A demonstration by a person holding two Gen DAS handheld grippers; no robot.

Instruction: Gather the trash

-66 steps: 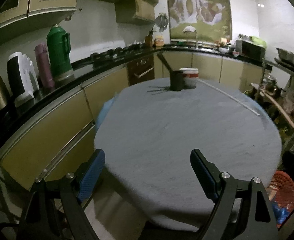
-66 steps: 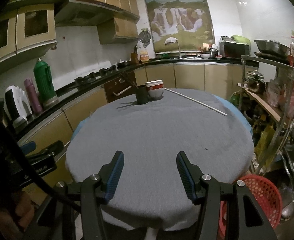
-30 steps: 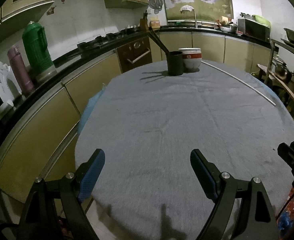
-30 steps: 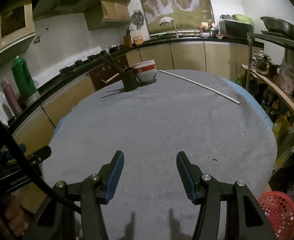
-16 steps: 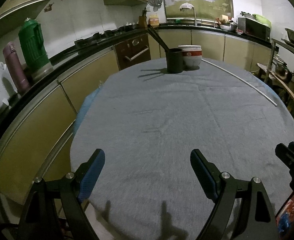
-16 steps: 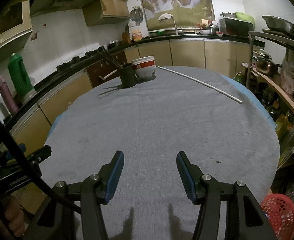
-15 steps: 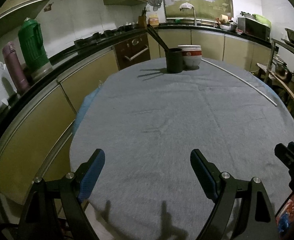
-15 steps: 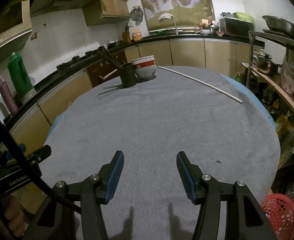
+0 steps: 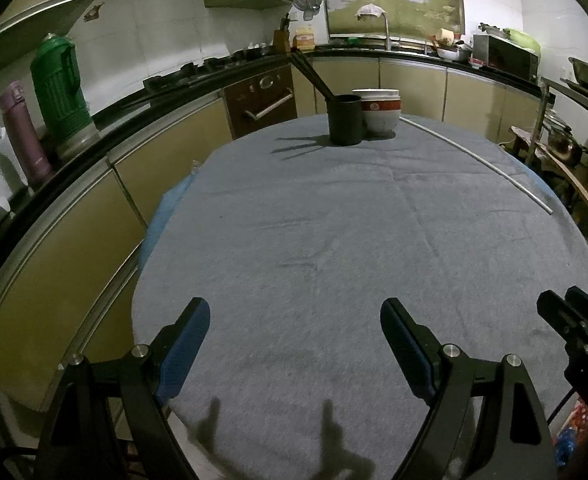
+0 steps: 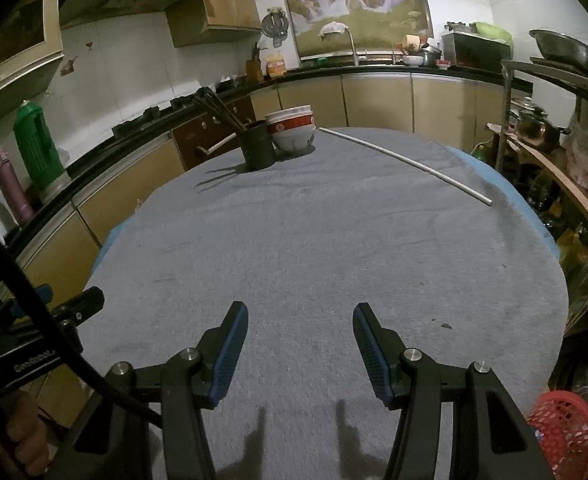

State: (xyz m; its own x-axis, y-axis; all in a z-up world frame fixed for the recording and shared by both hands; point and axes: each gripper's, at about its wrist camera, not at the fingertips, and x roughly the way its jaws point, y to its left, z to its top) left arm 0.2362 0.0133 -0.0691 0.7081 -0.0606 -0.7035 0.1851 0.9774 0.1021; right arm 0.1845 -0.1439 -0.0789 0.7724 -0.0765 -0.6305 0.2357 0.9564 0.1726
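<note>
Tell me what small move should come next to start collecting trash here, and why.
Probably ease the right tongs forward and right toward the small dark scrap on the grey tablecloth. Both tongs are open and empty, and little else on the cloth looks like trash.

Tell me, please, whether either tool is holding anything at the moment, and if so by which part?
Nothing is held. The left tool and the right tool both stand open over the grey tablecloth.

My left gripper (image 9: 294,344) hangs tilted down, jaws spread wide and empty. My right gripper (image 10: 299,350) points down too, jaws parted narrower, gripping nothing.
</note>
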